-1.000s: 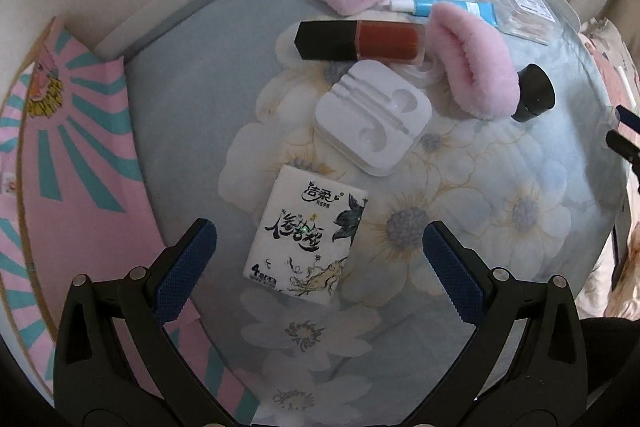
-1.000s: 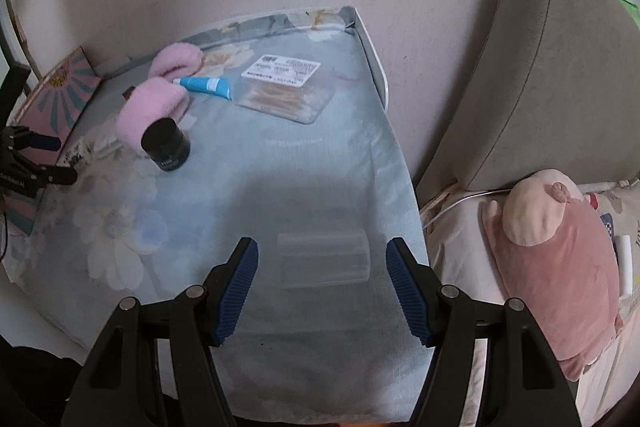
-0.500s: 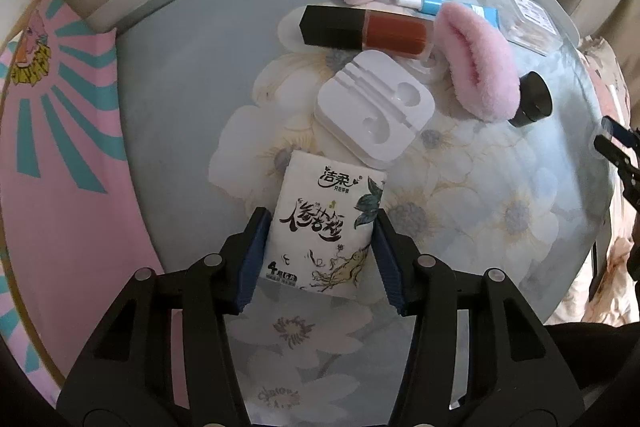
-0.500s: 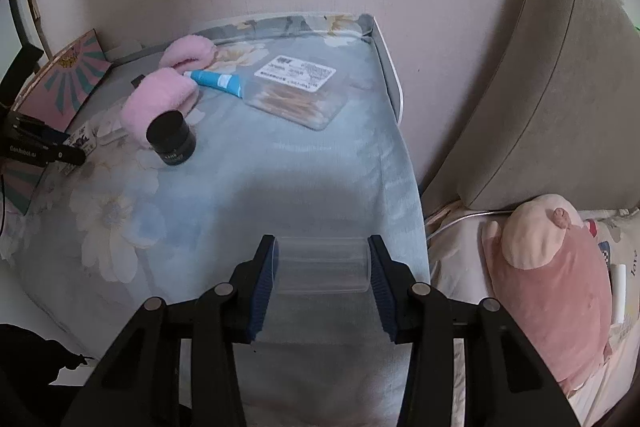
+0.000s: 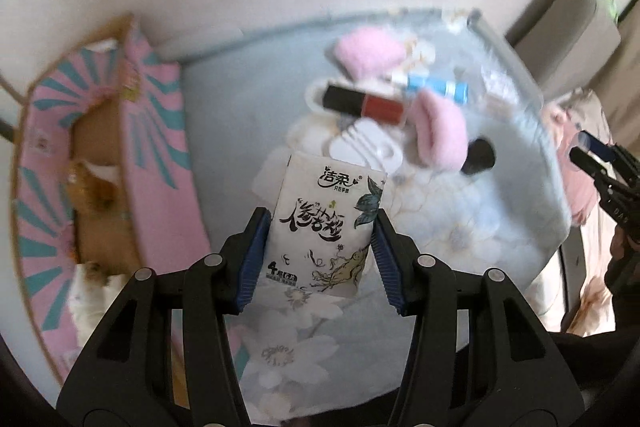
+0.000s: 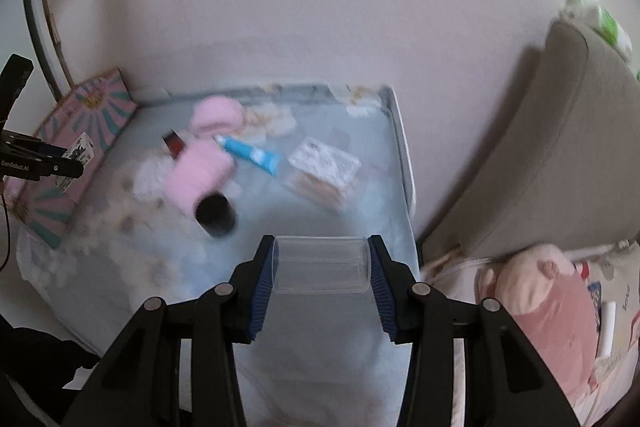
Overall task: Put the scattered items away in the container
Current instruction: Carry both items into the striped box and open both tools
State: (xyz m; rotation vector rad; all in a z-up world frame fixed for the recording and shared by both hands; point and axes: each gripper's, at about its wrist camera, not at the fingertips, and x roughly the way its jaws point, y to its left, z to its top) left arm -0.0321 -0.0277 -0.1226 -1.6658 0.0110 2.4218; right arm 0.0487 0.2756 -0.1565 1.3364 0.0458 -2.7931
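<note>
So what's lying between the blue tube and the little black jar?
A fluffy pink pad lies between the blue tube and the black jar, resting against the jar. The right wrist view shows it best.

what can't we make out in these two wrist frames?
- Left wrist view: contents of the pink box, motion-blurred and partly hidden by its wall.
- Left wrist view: lower edge of the tissue pack, behind the left gripper fingers.
- Right wrist view: label on the flat packet, blurred.
- Right wrist view: whether the clear container in the right gripper holds anything.
</note>
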